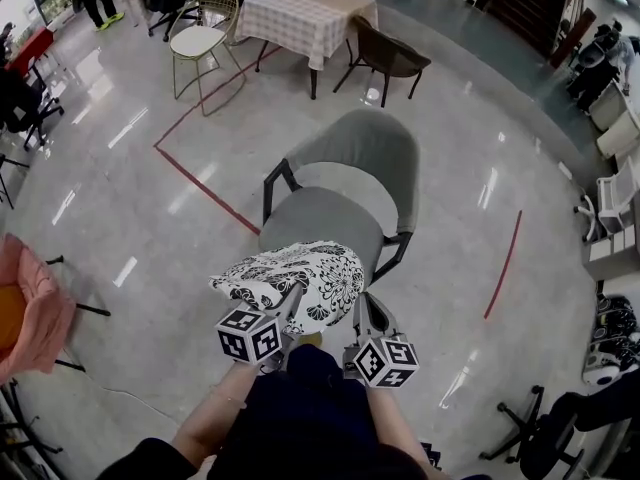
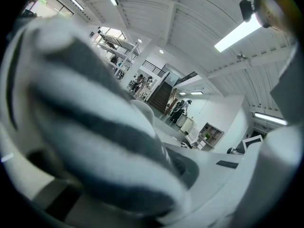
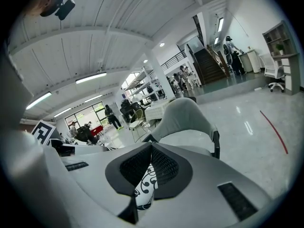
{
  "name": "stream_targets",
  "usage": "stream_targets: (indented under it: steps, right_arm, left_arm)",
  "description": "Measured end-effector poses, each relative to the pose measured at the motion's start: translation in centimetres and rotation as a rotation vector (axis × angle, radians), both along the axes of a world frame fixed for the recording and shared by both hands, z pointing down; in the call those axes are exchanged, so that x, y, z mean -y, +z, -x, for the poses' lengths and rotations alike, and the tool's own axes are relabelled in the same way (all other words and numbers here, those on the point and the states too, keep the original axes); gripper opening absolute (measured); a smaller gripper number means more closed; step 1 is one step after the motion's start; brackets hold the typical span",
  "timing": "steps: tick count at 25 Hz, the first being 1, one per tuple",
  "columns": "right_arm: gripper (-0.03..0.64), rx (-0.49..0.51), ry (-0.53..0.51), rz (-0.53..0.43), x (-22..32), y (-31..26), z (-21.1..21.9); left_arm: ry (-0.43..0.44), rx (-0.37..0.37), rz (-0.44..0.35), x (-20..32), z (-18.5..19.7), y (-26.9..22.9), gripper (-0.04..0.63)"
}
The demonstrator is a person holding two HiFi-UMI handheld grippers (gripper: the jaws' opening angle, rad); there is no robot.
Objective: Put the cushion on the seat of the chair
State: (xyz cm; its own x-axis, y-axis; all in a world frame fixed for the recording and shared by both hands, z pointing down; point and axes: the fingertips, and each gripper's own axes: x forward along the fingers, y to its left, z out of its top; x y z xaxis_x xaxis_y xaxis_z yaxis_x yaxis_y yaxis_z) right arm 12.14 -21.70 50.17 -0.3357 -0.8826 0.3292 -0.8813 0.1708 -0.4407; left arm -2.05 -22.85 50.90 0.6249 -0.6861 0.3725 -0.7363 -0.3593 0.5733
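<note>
A black-and-white floral cushion [image 1: 295, 278] hangs in front of me, over the front edge of the grey chair seat [image 1: 318, 223]. The grey chair [image 1: 355, 163] has a curved back and black legs. My left gripper [image 1: 290, 303] is shut on the cushion's near left edge, and my right gripper [image 1: 365, 315] is shut on its near right edge. In the left gripper view the blurred cushion [image 2: 95, 127] fills most of the picture and hides the jaws. In the right gripper view the right gripper [image 3: 151, 167] pinches a fold of the cushion [image 3: 144, 191], with the chair [image 3: 185, 120] just beyond.
A table with a checked cloth [image 1: 310, 13] stands behind the chair, with a wire chair [image 1: 205, 38] and a brown chair [image 1: 390, 56] beside it. A pink chair [image 1: 30, 308] is at the left. Red tape lines [image 1: 205, 188] cross the floor. An office chair base [image 1: 545, 433] sits bottom right.
</note>
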Motion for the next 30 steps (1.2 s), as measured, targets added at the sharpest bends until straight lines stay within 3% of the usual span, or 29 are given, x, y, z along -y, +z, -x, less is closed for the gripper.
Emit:
stream_targets:
  steps: [15, 30]
  right_arm:
    - [-0.009, 0.039, 0.005, -0.022, 7.0, -0.7, -2.5]
    - [-0.009, 0.051, 0.13, -0.023, 11.6, -1.7, -5.9]
  left_arm:
    - [0.053, 0.029, -0.009, 8.3, -3.7, 0.4, 0.025]
    - [0.174, -0.001, 0.032, 16.5, -7.6, 0.1, 0.025]
